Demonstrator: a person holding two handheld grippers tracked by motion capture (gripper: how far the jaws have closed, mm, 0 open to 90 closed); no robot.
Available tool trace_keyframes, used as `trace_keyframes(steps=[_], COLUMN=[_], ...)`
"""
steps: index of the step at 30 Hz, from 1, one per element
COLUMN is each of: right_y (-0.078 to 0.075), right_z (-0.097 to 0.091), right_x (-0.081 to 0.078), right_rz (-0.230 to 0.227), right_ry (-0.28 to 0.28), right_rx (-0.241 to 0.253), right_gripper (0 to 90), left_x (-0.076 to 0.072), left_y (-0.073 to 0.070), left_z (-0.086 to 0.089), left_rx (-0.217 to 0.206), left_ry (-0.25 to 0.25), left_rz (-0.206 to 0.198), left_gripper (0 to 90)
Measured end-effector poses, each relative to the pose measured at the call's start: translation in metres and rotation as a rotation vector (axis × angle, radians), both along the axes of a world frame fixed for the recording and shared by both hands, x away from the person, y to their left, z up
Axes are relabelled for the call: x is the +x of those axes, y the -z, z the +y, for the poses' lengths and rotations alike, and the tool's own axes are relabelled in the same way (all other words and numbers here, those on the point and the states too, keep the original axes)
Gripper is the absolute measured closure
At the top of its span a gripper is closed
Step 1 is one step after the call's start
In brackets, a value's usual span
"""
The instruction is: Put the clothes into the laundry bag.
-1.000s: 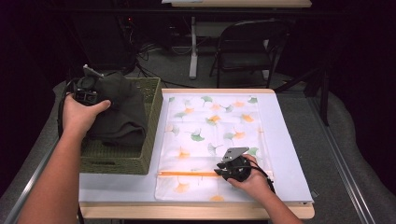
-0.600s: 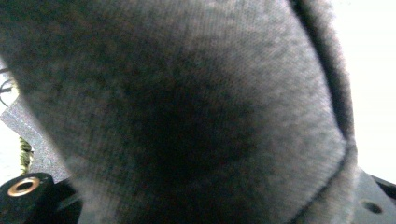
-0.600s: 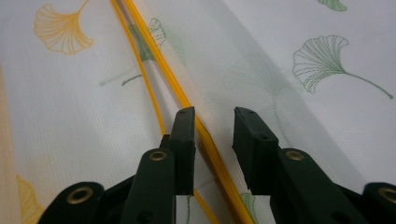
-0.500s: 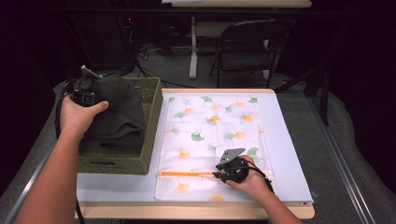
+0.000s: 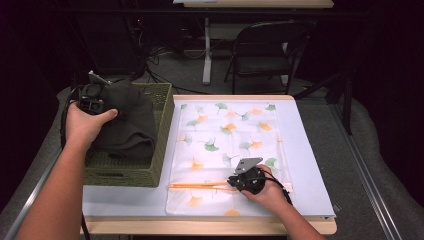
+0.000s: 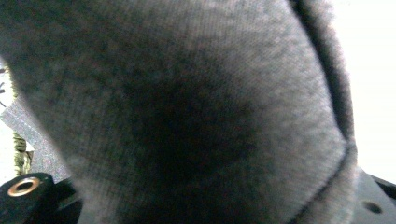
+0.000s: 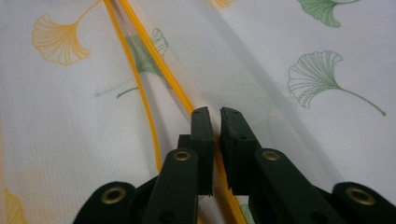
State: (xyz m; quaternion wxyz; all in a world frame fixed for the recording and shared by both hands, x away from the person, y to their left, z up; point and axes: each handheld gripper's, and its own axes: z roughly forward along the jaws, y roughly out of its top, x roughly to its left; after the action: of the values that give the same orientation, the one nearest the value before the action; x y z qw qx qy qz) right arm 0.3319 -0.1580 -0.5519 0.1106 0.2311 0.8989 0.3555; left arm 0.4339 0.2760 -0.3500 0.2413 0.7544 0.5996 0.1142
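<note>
Pinching one mesh bag's (image 5: 227, 150) orange edge, right gripper (image 7: 215, 114) just closed; left gripper (image 5: 92, 100) clamps one dark garment (image 5: 127, 122).

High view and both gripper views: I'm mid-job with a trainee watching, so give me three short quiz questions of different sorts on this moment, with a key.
1. True or false: the dark grey garment lies in the woven basket.
2. The right gripper has just been closing its jaws. What are they pinching? A) the basket's rim B) the orange edge of the mesh laundry bag C) a chair leg
3. What is the left gripper gripping?

Key:
1. True; it is piled in the basket, left of the bag.
2. B
3. The dark grey garment; its cloth is between the jaws in the left gripper view.
</note>
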Motion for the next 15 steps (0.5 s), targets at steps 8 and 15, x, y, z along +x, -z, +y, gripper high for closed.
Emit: trace_keyframes(steps=[8,15], right_y=[-0.0026,-0.0025], right_z=[0.0002,0.0004], right_x=[0.0024,0.0025], right_rz=[-0.001,0.001], right_ry=[0.003,0.005], right_rx=[0.014,0.016], right_gripper=[88.3,88.2], left_x=[-0.0006,-0.0012], left_y=[-0.0008,-0.0011], left_z=[0.0003,0.0002], left_rx=[-0.003,-0.003], left_ry=[0.000,0.001], left_rz=[-0.002,-0.002], left_gripper=[49.4,49.4])
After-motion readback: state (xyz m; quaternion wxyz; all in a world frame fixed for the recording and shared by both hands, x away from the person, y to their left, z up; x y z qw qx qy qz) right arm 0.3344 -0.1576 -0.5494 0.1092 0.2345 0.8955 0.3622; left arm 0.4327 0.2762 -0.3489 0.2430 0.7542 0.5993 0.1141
